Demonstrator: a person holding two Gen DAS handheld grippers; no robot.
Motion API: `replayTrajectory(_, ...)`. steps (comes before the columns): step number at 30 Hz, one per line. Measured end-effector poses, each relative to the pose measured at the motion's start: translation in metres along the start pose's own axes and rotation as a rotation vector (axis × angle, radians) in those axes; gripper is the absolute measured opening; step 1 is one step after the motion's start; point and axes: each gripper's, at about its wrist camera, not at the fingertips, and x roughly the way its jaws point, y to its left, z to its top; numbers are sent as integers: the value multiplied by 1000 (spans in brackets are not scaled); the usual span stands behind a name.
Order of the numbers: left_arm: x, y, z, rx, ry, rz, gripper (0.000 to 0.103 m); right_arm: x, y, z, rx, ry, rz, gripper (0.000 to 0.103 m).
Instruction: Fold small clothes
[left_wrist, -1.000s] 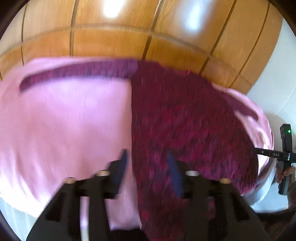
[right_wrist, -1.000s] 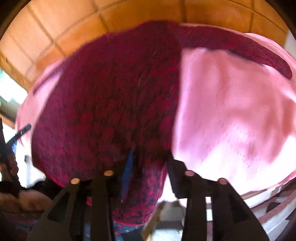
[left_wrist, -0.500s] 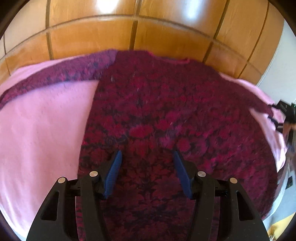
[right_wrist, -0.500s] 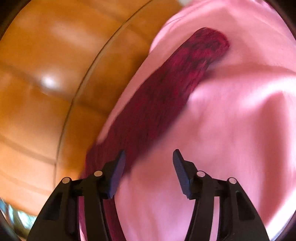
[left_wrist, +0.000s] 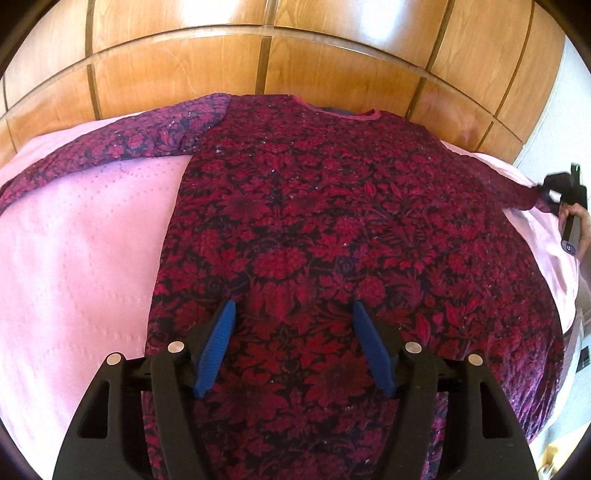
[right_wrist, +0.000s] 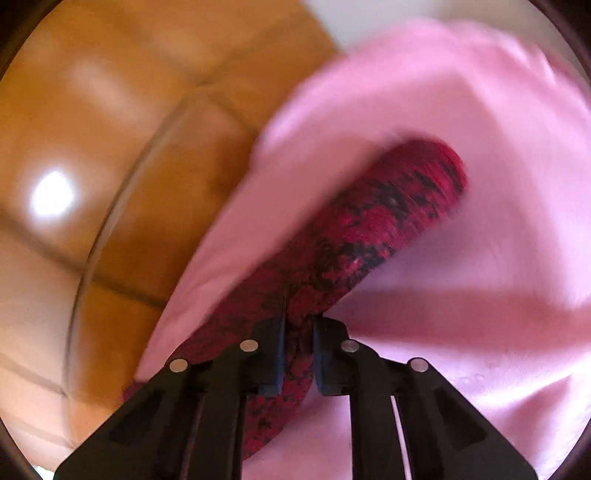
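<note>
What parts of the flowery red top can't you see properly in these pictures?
- Left wrist view: the top's bottom hem, hidden behind the open left gripper and the frame edge.
- Left wrist view: the right sleeve end, tiny at the edge.
- Right wrist view: the sleeve in the shut right gripper, smeared by blur.

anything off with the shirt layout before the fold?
Nothing stands out. The floral shirt lies flat, front up, on the pink bedspread, sleeves spread. The right gripper is shut on one sleeve.
</note>
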Motion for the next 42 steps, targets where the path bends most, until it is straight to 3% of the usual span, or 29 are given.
replayTrajectory(4, -1, 2, 5, -35, 9, -27, 65, -18, 72, -18, -241, -4, 97, 11)
replayTrajectory(7, -4, 6, 10, -67, 10, -60, 65, -20, 134, -51, -408, 20, 158, 11)
replayTrajectory(10, -7, 8, 15, -96, 7, -92, 65, -13, 201, -100, -567, 76, 209, 11)
replayTrajectory(13, -9, 9, 22, -105, 6, -122, 55, 7, 256, -145, -672, 143, 244, 11)
replayTrajectory(15, -11, 9, 28, -111, -2, -144, 50, 12, 270, -161, -704, 168, 255, 11)
replayTrajectory(18, -15, 14, 44, -129, -22, -176, 49, 35, 327, -235, -867, 264, 263, 11)
replayTrajectory(20, -15, 18, 55, -143, -44, -199, 48, 46, 345, -263, -923, 301, 257, 11)
replayTrajectory(26, 2, 33, 99, -226, -61, -244, 48, 48, 347, -282, -956, 320, 271, 28)
replayTrajectory(29, 20, 41, 122, -285, -46, -275, 48, 13, 324, -271, -887, 302, 352, 68)
replayTrajectory(35, 64, 37, 160, -334, 8, -271, 48, -27, 268, -234, -735, 286, 410, 69)
replayTrajectory(38, 89, 30, 173, -338, 49, -259, 48, -39, 223, -205, -625, 239, 366, 70)
replayTrajectory(40, 103, 24, 178, -333, 69, -234, 26, -40, 202, -187, -558, 210, 331, 70)
replayTrajectory(41, 107, 20, 182, -311, 67, -186, 11, -40, 193, -180, -531, 201, 315, 68)
replayTrajectory(42, 107, 19, 184, -307, 57, -163, 10, -38, 183, -171, -499, 194, 297, 65)
